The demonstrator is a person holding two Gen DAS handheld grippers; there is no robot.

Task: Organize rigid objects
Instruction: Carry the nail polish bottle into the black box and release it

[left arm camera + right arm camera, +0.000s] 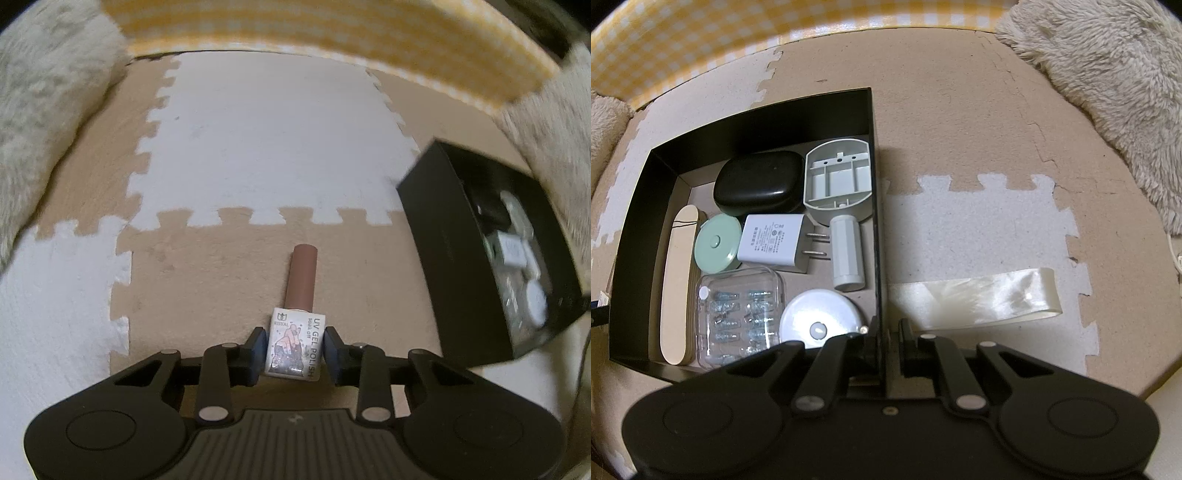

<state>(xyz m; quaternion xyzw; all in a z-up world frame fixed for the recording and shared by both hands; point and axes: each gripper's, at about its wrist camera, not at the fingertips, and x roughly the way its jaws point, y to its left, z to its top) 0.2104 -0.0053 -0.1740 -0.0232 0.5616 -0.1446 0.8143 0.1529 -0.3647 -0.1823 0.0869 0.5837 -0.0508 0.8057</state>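
- UV gel polish bottle (295,345): lies flat on a tan tile of the foam puzzle mat (207,273), brown cap (303,277) pointing away from the camera, label side up, well left of the black box (454,258).
- Left gripper (294,349): jaws narrowed around the white bottle body, one pad at each side; the left pad looks to touch, while at the right pad contact or a sliver of gap cannot be told, so no firm pinch is shown.
- Risk, judged: the grip sits on the body alone, leaving the long cap overhanging; on lifting, the bottle may pivot cap-down or slide out between smooth pads.
- Right gripper (886,334): jaws pressed together on the near wall of the black box (877,221), apparently steadying it.
- Risk, judged: the box is crowded with a charger plug (768,240), a black case (759,182), a clear case (738,314) and round lids; little floor is free, so a dropped bottle may land on top and roll.
- Hidden: the box contents are blurred in the left view; the near box corner sits behind the right gripper's body; the satin ribbon (990,299) outside the box is partly covered.
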